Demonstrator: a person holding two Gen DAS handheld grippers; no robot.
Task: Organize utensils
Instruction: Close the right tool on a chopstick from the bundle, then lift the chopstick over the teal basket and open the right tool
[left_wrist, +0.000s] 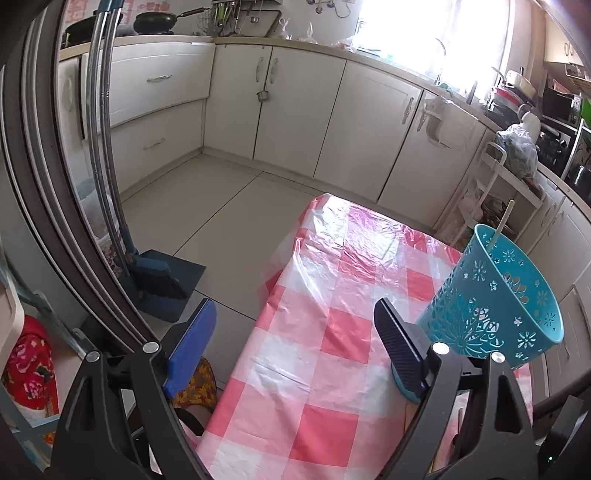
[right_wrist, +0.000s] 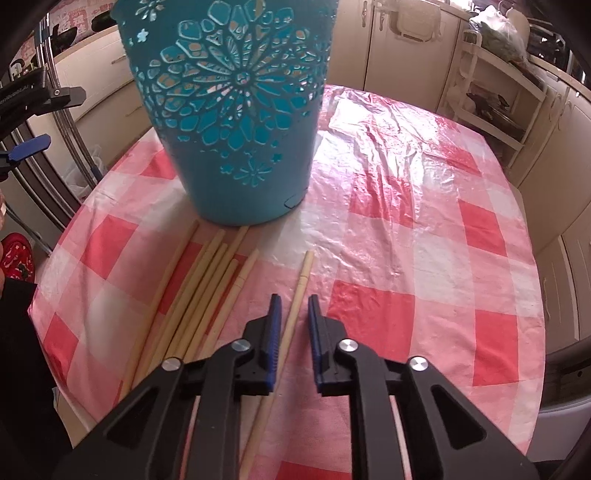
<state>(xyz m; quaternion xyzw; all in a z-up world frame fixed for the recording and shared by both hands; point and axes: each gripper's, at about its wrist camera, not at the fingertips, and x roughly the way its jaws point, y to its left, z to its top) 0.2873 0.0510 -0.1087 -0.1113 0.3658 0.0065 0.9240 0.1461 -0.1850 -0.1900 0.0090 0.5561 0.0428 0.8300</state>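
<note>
While the teal basket stood on the bench holding one chopstick, we counted about seven chopsticks lying before it. Our right fingers stood narrowly apart astride one loose chopstick; our left fingers gaped wide, empty.

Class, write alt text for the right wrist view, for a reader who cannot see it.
The right hand-held gripper straddles a single pale wooden chopstick on a red-and-white checked plastic tablecloth. A loose bundle of similar chopsticks lies to its left, in front of a teal perforated plastic holder.
</note>
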